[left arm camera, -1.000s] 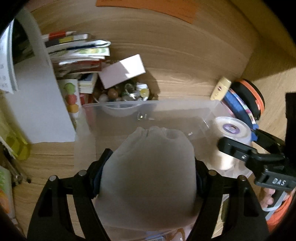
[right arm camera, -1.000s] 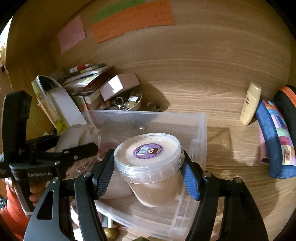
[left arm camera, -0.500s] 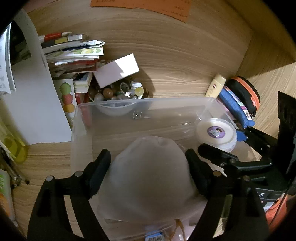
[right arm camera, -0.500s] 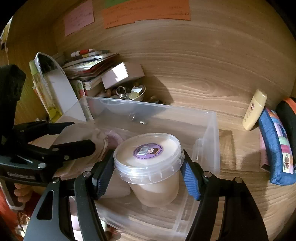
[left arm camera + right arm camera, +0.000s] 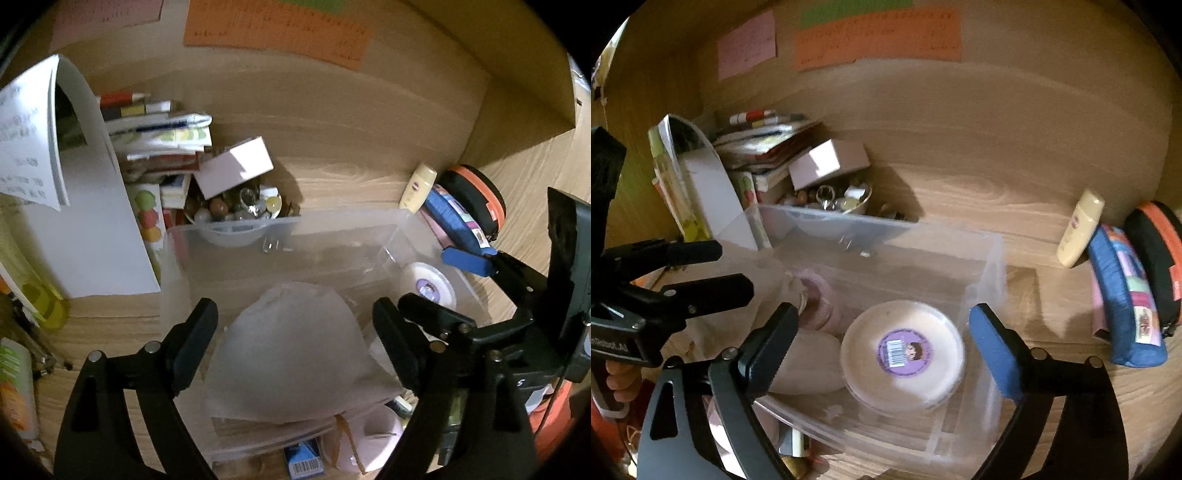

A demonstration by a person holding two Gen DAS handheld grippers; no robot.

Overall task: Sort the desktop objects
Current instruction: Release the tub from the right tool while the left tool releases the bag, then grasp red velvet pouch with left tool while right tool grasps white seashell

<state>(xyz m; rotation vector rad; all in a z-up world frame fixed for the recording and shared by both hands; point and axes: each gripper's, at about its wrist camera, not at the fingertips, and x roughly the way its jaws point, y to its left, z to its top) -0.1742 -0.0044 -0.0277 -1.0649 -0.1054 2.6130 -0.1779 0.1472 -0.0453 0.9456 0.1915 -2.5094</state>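
A clear plastic bin (image 5: 332, 225) stands on the wooden desk. A pale grey cloth pouch (image 5: 291, 350) lies in its near left part. My left gripper (image 5: 295, 325) straddles the pouch with its jaws opening, and neither pad touches the cloth. A round tub with a purple label on its lid (image 5: 903, 350) stands in the bin's right part. My right gripper (image 5: 882, 314) is above it with its jaws opening wide, and both pads are clear of the tub. The tub (image 5: 428, 284) also shows in the left wrist view. A pink tape roll (image 5: 816, 302) lies in the bin.
Behind the bin are a bowl of beads (image 5: 236, 206), a white box (image 5: 236, 166) and a stack of books (image 5: 155, 140). A folded white sheet (image 5: 85, 221) stands at the left. At the right lie a cream bottle (image 5: 1078, 229), a blue pencil case (image 5: 1126, 295) and a black-orange case (image 5: 1160, 251).
The right gripper let go of the tub, which now stands lower in the bin. The left jaws spread off the pouch, which settled in the bin.
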